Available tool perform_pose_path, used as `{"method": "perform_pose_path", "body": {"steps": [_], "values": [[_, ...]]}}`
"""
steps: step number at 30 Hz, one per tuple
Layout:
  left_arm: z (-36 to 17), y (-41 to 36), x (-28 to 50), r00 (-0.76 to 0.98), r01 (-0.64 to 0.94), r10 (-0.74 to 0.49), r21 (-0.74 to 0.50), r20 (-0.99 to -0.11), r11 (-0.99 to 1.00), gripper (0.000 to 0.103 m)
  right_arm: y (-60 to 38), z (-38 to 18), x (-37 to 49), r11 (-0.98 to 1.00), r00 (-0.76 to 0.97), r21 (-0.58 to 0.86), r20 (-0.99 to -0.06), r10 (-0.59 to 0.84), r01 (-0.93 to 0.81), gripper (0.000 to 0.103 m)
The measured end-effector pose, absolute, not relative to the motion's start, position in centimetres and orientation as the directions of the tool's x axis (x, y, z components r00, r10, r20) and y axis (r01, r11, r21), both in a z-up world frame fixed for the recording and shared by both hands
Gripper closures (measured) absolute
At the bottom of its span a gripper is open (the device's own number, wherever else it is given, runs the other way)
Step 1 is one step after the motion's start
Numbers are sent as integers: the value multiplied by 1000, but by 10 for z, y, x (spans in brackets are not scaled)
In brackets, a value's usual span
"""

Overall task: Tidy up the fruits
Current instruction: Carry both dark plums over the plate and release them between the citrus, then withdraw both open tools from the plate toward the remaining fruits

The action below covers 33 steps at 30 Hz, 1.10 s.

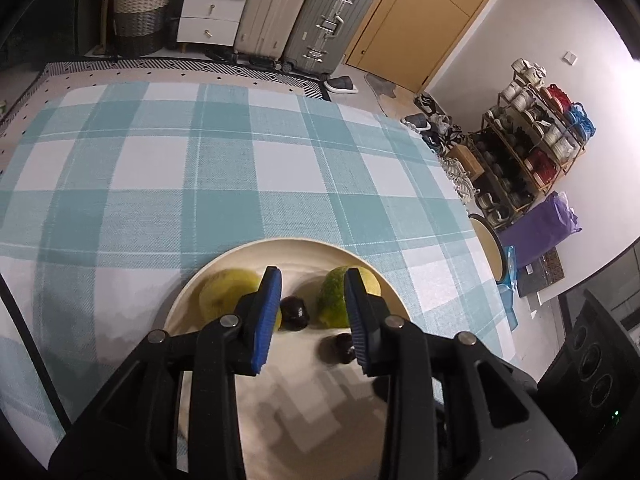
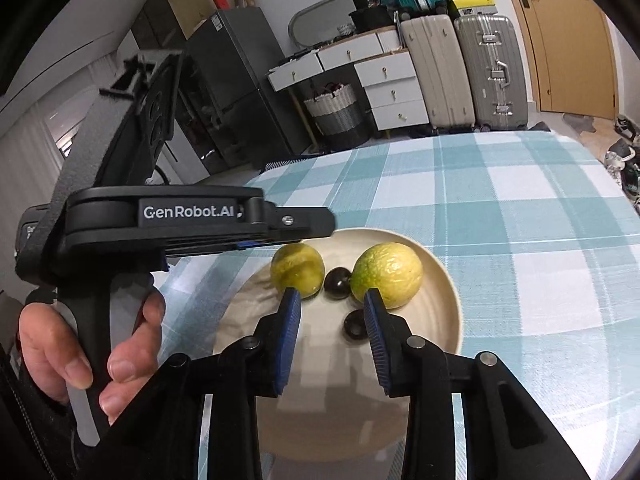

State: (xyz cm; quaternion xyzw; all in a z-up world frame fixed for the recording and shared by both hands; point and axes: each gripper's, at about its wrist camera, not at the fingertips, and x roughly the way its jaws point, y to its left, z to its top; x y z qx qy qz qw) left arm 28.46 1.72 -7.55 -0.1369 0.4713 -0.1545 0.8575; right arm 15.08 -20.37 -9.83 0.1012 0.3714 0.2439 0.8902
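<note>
Currently both claws hang over the plate (image 2: 448, 280) with nothing held. Left claw (image 1: 310, 312): blue pads apart, no fruit between them. Right claw (image 2: 332, 336): pads likewise apart and empty. A hand (image 2: 76, 352) grips the left claw's handle at the left of the right wrist view.

Fruit location: all on the cream plate, at the near edge of the desk (image 1: 240, 168). Two yellow-green citrus sit toward the far side of the plate, left citrus (image 2: 297, 274) and right citrus (image 2: 387, 274), with a dark fruit (image 2: 337, 283) wedged between them, apparently touching the right one. A second dark fruit (image 2: 355, 323) lies nearer, just beside the right claw's right pad.

Risks, as judged:
- Citrus are round; a pad closing off-centre could squirt one sideways and off the low rim.
- Dark fruits are small and glossy, so they may slip from the ribbed pads or get crushed.
- Nudging one citrus would likely shift the wedged dark fruit too.
- Both claws work the same plate from close quarters, so a collision is possible.
- Plate rests on loose cloth near the desk edge; a push may slide it.

Surface: teal-and-white check cloth, otherwise bare in the far half. Room: two suitcases (image 1: 304, 12), white drawers, a woven basket, a wooden door, a shoe rack at right, and a dark fridge in the right wrist view.
</note>
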Motion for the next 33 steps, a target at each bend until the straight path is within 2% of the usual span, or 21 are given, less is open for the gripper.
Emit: {"method": "perform_pose_path", "body": {"steps": [15, 17, 20, 22, 23, 25, 26, 27, 28, 31, 33], "values": [[-44, 22, 219, 577, 131, -303, -280, -758, 951, 74, -226, -76, 114, 897, 660, 322, -608, 442, -304, 64], [-39, 22, 209, 590, 128, -285, -262, -755, 957, 71, -227, -72, 107, 895, 668, 317, -597, 445, -313, 62], [-30, 22, 189, 609, 134, -269, -237, -747, 962, 69, -228, -64, 95, 897, 685, 306, -579, 442, -320, 51], [-24, 22, 176, 625, 138, -258, -221, -737, 966, 69, -230, -59, 86, 894, 694, 305, -564, 447, -329, 50], [-21, 22, 171, 633, 136, -250, -213, -733, 968, 67, -230, -56, 81, 893, 697, 303, -558, 450, -333, 50], [-17, 23, 159, 646, 130, -239, -204, -725, 970, 56, -229, -52, 75, 897, 703, 291, -557, 442, -333, 47], [-15, 24, 154, 653, 128, -238, -205, -719, 970, 48, -229, -51, 72, 900, 705, 283, -559, 436, -331, 44], [-12, 26, 148, 665, 120, -232, -205, -710, 971, 42, -229, -50, 68, 904, 711, 273, -558, 428, -330, 34], [-10, 28, 142, 677, 111, -223, -203, -701, 973, 41, -230, -48, 66, 905, 715, 268, -554, 426, -331, 28], [-4, 31, 126, 699, 103, -207, -191, -684, 976, 36, -229, -43, 54, 907, 730, 241, -538, 421, -345, 25], [0, 31, 115, 710, 102, -195, -176, -677, 979, 26, -229, -40, 49, 908, 734, 230, -536, 418, -349, 19]]}}
